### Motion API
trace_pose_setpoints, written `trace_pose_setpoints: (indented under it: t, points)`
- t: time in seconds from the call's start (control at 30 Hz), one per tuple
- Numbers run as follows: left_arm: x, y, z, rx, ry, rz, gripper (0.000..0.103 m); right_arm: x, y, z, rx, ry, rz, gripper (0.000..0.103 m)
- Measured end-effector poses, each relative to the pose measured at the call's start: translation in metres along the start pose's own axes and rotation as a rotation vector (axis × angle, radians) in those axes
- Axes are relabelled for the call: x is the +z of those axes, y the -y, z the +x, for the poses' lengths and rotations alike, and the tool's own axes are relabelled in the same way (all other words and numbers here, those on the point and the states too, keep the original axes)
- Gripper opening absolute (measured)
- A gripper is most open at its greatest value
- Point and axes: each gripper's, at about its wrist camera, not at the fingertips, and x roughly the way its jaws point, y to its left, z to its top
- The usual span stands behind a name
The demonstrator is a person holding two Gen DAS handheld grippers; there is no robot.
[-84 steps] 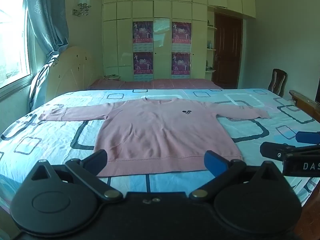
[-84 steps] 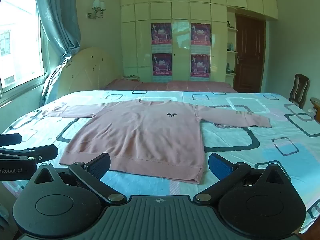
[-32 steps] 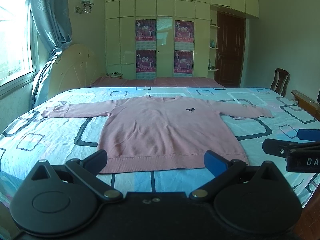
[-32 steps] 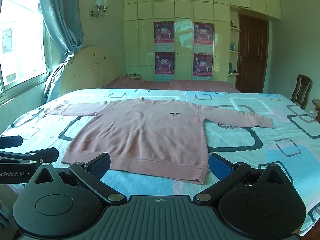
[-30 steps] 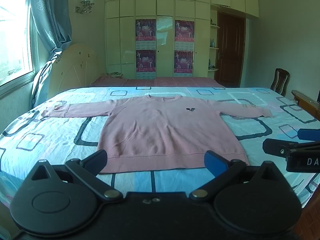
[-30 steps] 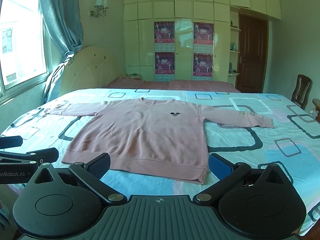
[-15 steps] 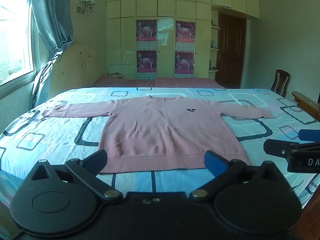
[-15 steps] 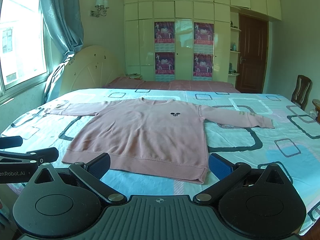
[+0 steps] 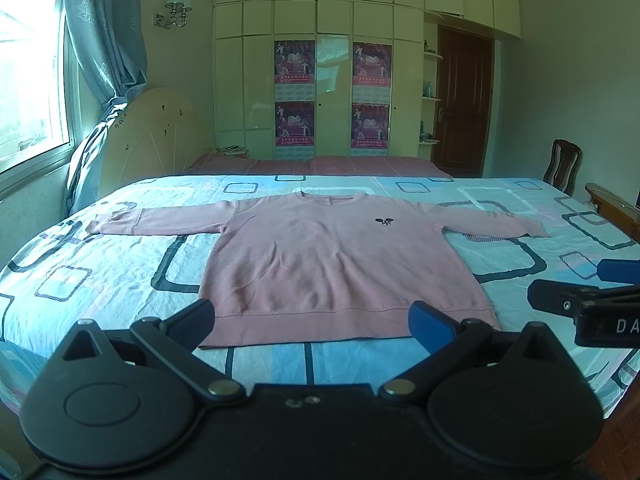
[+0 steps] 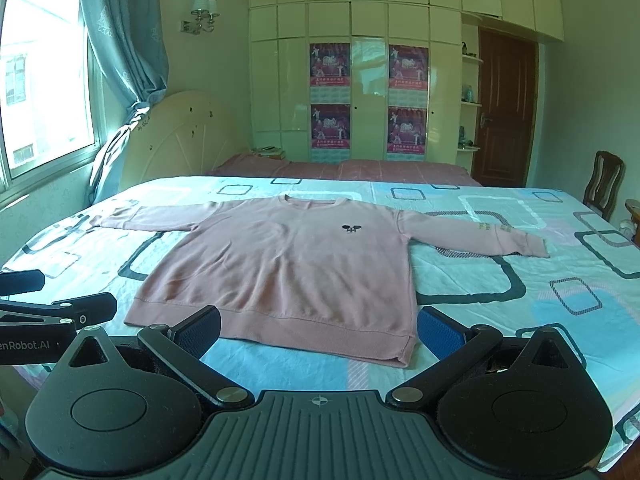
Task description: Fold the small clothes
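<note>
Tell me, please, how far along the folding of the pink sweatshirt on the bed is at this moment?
Done: the pink long-sleeved sweatshirt lies flat, front up, on the blue patterned bed sheet, both sleeves spread out. In hand: nothing; the left gripper and the right gripper are open and short of the hem, touching no cloth. Left: every fold, as no sleeve or hem is turned over yet.
</note>
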Motion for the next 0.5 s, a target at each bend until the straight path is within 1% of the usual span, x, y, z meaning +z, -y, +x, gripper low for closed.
trace_pose_setpoints:
  t: [0.5]
  points:
    - [0.0002,-0.0005,-0.0005,0.000,-0.004,0.000,0.103,0.0001,0.0007,0.0001,0.003,-0.002,0.001,0.103]
